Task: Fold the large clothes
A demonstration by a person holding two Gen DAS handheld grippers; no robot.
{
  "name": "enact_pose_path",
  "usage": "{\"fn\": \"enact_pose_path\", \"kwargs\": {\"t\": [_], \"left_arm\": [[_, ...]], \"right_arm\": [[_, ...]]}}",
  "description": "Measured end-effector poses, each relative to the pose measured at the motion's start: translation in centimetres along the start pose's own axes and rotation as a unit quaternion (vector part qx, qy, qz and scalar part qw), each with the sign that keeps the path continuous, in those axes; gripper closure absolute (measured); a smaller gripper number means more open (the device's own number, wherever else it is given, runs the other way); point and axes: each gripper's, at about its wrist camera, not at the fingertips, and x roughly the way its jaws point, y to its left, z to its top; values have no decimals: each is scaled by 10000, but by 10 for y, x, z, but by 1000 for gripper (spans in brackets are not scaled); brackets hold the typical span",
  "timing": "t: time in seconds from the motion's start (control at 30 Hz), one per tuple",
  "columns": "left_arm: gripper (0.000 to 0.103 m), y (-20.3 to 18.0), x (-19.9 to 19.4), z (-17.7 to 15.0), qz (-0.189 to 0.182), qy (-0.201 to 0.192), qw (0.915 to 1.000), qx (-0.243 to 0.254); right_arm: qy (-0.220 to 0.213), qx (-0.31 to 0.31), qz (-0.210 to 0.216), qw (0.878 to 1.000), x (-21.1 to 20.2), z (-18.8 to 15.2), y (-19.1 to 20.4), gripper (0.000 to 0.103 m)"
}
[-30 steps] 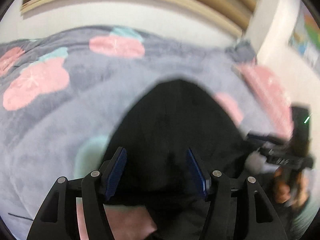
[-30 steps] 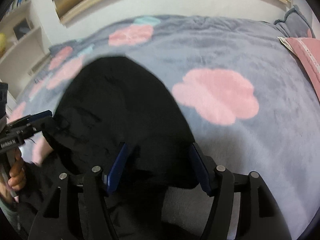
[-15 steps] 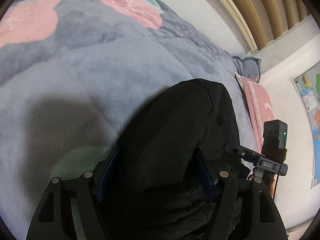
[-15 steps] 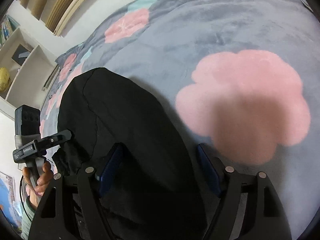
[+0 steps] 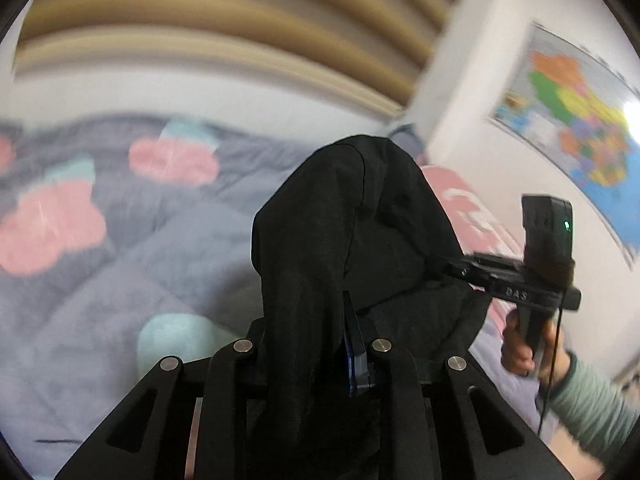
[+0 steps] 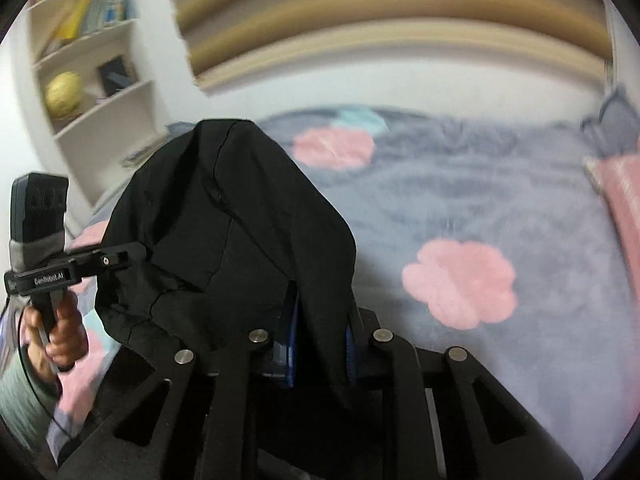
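Both grippers are clamped on the large black fabric garment (image 5: 344, 240), and it is up off the grey plush blanket with pink cloud shapes (image 6: 480, 200), bunched and humped between the two tools. The left gripper (image 5: 316, 344) has its blue-padded fingers (image 5: 354, 344) drawn in narrow with a thick fold of cloth running straight down through them; the right gripper (image 6: 320, 344) pinches another fold the same way, blue pads (image 6: 290, 344) pressed to either side. Each tool shows at the edge of the other's view, so the held span runs side to side between them, neither hand nearer to the cloth than the other. The bed lies ahead of and below both sets of fingers, and that looks like where the garment has to be spread.

Hard to read: the garment's hem, sleeves and true long axis are lost in the black bundle, the lower part hangs out of frame, and the background is smeared with motion blur.
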Motion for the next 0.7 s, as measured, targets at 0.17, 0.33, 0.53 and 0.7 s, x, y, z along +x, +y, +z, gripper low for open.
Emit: {"fn": "enact_pose_path", "kwargs": {"t": [0.17, 0.33, 0.53, 0.7], "left_arm": [[80, -63, -75, -26, -37, -57, 9970, 775], [80, -112, -122, -81, 119, 104, 9900, 1401], [80, -119, -153, -158, 255, 336, 9900, 1348], [80, -105, -158, -219, 398, 856, 9885, 1184]], "right_arm": [[-442, -404, -74, 9982, -87, -30, 47, 81], [-598, -589, -218, 9962, -139, -86, 76, 81], [-245, -742, -244, 9966, -154, -159, 93, 81], [475, -753, -176, 9959, -141, -223, 97, 82]]}}
